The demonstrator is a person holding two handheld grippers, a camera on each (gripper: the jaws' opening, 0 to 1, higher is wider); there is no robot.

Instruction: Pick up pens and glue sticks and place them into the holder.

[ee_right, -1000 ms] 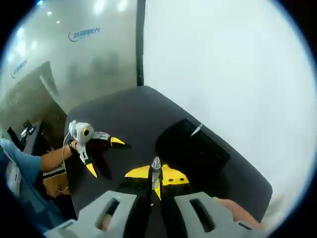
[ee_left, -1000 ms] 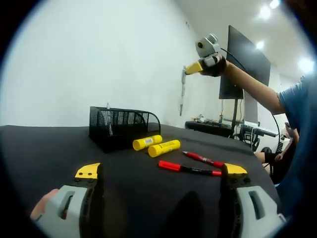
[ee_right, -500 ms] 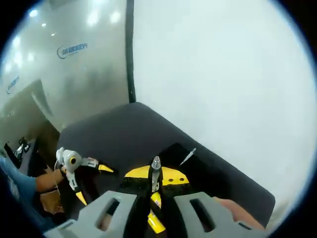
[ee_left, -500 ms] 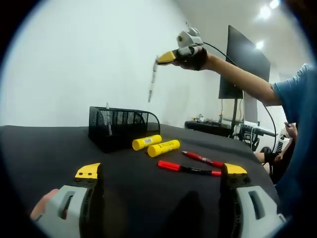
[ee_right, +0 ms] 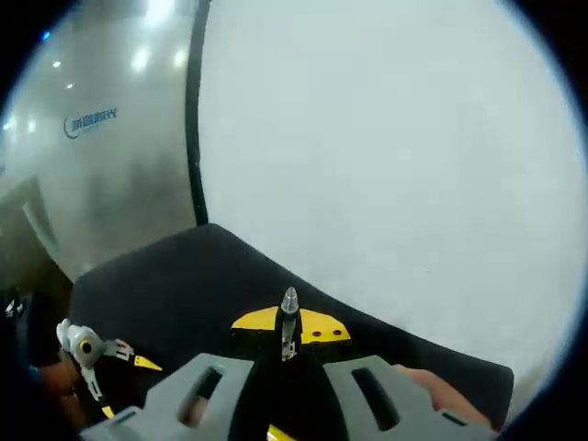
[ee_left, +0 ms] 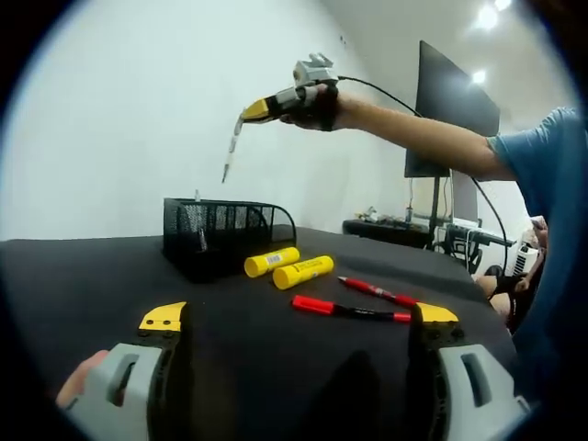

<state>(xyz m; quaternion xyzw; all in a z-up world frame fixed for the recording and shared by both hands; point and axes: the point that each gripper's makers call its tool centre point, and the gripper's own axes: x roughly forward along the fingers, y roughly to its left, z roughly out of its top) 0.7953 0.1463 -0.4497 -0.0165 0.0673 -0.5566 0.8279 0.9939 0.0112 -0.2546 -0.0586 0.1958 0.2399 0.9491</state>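
A black mesh holder (ee_left: 225,237) stands on the black table (ee_left: 92,276), with one pen upright inside it. To its right lie two yellow glue sticks (ee_left: 273,263) (ee_left: 305,273) and two red pens (ee_left: 377,293) (ee_left: 351,311). My left gripper (ee_left: 299,317) rests low over the table in front of them, open and holding nothing. My right gripper (ee_left: 266,108) is high in the air, above and slightly right of the holder, shut on a silver pen (ee_left: 230,152) that points down. In the right gripper view the jaws (ee_right: 289,323) pinch that pen (ee_right: 289,303), and the left gripper (ee_right: 92,354) shows far below.
A white wall (ee_left: 138,110) runs behind the table. A dark monitor (ee_left: 455,110) on a stand and a cluttered desk (ee_left: 404,230) sit at the back right. The person's arm (ee_left: 432,147) reaches across from the right. The table's far edge (ee_right: 211,234) lies below the wall.
The right gripper has carried the silver pen leftward through the air, from right of the holder to above it. The left gripper and the things on the table have stayed put.
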